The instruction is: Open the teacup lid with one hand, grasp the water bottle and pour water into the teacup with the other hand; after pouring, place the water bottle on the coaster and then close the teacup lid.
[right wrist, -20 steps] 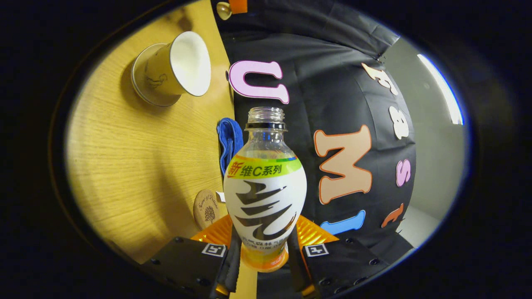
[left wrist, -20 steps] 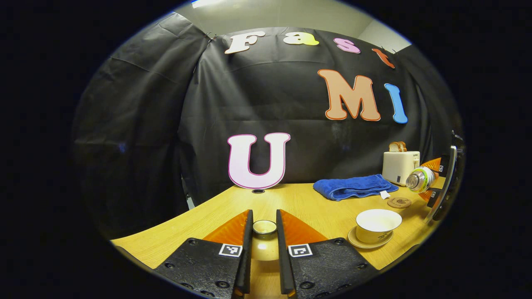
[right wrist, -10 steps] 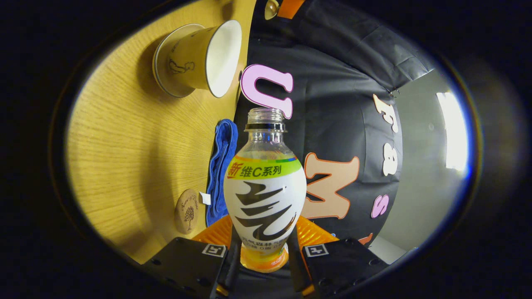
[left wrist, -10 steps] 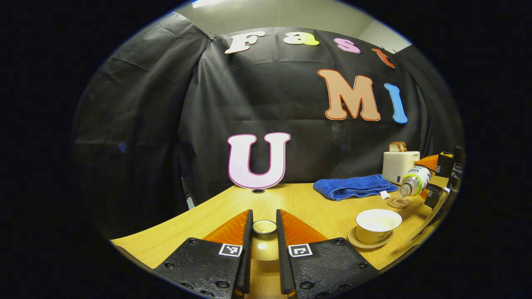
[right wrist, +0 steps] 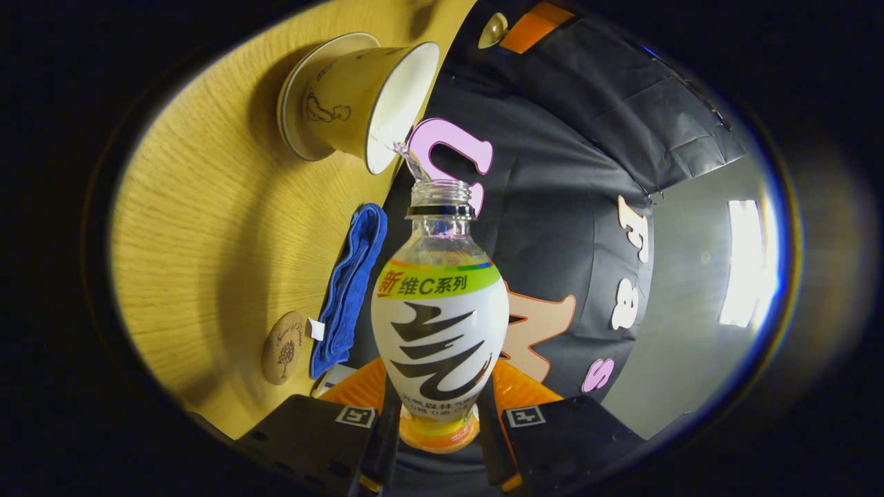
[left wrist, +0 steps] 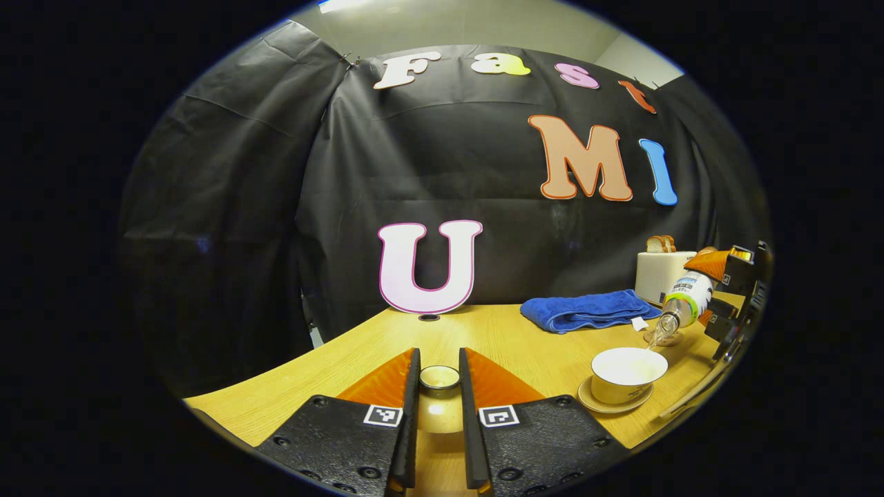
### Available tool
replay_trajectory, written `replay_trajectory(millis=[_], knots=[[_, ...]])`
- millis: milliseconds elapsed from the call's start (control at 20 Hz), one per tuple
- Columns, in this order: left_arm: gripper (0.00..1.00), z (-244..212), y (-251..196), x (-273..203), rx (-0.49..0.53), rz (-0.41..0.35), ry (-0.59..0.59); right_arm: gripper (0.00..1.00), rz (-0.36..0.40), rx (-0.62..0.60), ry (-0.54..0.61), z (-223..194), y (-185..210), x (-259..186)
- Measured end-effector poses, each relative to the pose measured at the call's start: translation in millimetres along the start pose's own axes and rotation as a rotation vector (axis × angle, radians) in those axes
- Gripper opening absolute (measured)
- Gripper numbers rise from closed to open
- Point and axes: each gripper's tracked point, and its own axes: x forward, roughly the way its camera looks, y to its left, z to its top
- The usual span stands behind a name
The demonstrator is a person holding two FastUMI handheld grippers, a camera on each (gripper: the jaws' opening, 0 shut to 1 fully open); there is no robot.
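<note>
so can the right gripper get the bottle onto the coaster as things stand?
Probably yes: the coaster lies bare on the table beside the blue towel, nothing on it. The right gripper first has to right the tilted, pouring bottle.

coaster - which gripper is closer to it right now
Right. The right gripper, tilting the water bottle over the teacup, hangs close above the coaster. The left gripper, holding the lid, sits farther away across the table.

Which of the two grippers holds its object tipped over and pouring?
The right gripper: its clear labelled water bottle streams into the cream teacup. The left gripper grips the lid's knob.
</note>
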Motion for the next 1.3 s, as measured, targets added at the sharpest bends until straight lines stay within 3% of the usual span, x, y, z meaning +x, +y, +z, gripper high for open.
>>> replay_trajectory(millis=[350, 1000, 1300], knots=[[0.25, 1, 1, 0, 0.000, 0.000, 0.001, 0.54, -0.056, -0.067, -0.029, 5, -14, 2], [0.25, 1, 1, 0, 0.001, -0.001, 0.001, 0.53, -0.066, -0.088, -0.061, 14, -17, 2], [0.25, 1, 1, 0, 0.001, -0.001, 0.001, 0.55, 0.067, 0.171, -0.005, 5, 5, -2]])
